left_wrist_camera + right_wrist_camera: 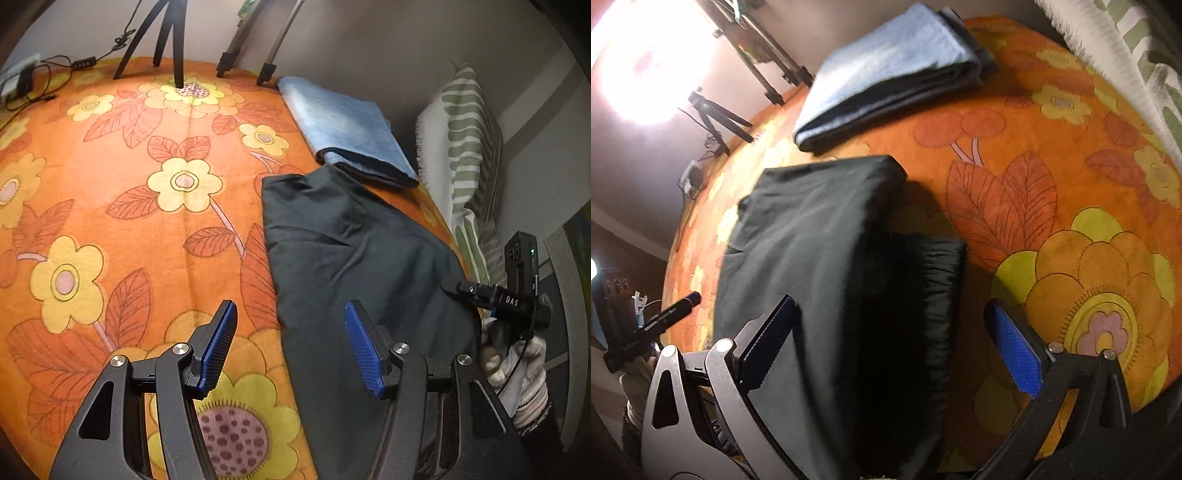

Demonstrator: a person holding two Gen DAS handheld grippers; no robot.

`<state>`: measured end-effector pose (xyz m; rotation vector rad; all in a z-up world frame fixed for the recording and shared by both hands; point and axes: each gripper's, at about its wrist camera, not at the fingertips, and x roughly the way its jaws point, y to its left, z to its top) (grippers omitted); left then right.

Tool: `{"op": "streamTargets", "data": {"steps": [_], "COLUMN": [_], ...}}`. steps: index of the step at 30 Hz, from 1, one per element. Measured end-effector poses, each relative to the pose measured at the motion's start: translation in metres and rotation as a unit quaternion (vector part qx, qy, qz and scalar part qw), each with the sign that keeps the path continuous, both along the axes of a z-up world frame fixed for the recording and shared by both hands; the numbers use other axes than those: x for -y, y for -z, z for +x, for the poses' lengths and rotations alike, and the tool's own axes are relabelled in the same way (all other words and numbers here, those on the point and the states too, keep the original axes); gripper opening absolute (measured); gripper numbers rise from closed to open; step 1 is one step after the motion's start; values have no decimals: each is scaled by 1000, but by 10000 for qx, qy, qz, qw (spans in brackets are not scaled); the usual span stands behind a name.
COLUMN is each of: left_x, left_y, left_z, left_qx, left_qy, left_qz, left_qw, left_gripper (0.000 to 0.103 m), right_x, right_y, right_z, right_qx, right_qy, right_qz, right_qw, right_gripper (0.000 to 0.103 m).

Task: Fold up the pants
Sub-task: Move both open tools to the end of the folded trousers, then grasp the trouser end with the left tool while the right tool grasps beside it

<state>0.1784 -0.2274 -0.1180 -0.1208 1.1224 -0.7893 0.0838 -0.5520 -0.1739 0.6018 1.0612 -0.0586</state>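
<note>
1. An orange flowered blanket (129,184) covered the surface.
2. The dark pants (351,251) lay folded lengthwise on it, lightly creased, just below the folded blue cloth (343,125).
3. The left gripper (290,347) and the right gripper (886,339) both hung with jaws apart, empty.

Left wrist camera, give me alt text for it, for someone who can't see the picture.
Dark pants lie partly folded on an orange floral bedspread, with the open left gripper poised over their near edge. Folded blue jeans sit beyond them, a green striped pillow stands to the right, and tripod legs rest at the far edge.
</note>
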Motion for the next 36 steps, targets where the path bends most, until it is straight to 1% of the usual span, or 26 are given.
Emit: {"op": "streamTargets", "data": {"steps": [2, 6, 13, 14, 15, 18, 21, 24, 26, 31, 32, 33, 34, 35, 36], "left_x": [3, 12, 18, 18, 18, 19, 20, 23, 27, 39, 41, 43, 44, 44, 45], "left_y": [4, 11, 19, 19, 19, 20, 20, 20, 20, 21, 21, 22, 22, 22, 22], "left_z": [3, 7, 15, 16, 16, 18, 17, 17, 15, 8, 7, 6, 6, 5, 5], "left_qx": [-72, -140, -246, -242, -243, -242, -198, -201, -177, -80, -48, -24, 11, 27, 38], "left_qy": [23, 107, 95, 88, 79, 55, 38, 60, 101, 226, 226, 210, 181, 164, 156], "left_qz": [-13, 19, -26, -39, -54, -102, -120, -160, -186, -202, -185, -162, -151, -165, -180], "left_qw": [10000, 9998, 9996, 9997, 9997, 9996, 9997, 9997, 9996, 9995, 9996, 9996, 9997, 9997, 9997], "left_gripper": [60, 60, 60, 60, 60, 60, 60, 60, 60, 57, 52, 40, 33, 31, 21], "right_x": [2, 1, 2, 1, -1, -2, -3, -3, -4, -8, -9, -10, -11, -13, -16], "right_y": [5, 5, 5, 5, 4, 4, 4, 4, 5, 3, 2, 0, -2, -5, -7], "right_z": [2, 3, 5, 5, 9, 7, 5, 1, -1, -5, -5, -5, -6, -6, -7], "right_qx": [-14, 65, 194, 230, 262, 280, 322, 354, 374, 439, 453, 484, 500, 527, 555], "right_qy": [-20, -168, -384, -416, -468, -504, -506, -510, -492, -479, -463, -445, -426, -413, -410], "right_qz": [109, 60, 62, 60, 131, 64, 98, 195, 226, 216, 208, 190, 152, 79, 28], "right_qw": [9999, 9998, 9991, 9989, 9985, 9983, 9982, 9979, 9978, 9977, 9977, 9977, 9977, 9977, 9976], "right_gripper": [103, 103, 102, 96, 94, 92, 87, 80, 72, 62, 59, 57, 53, 50, 49]}}
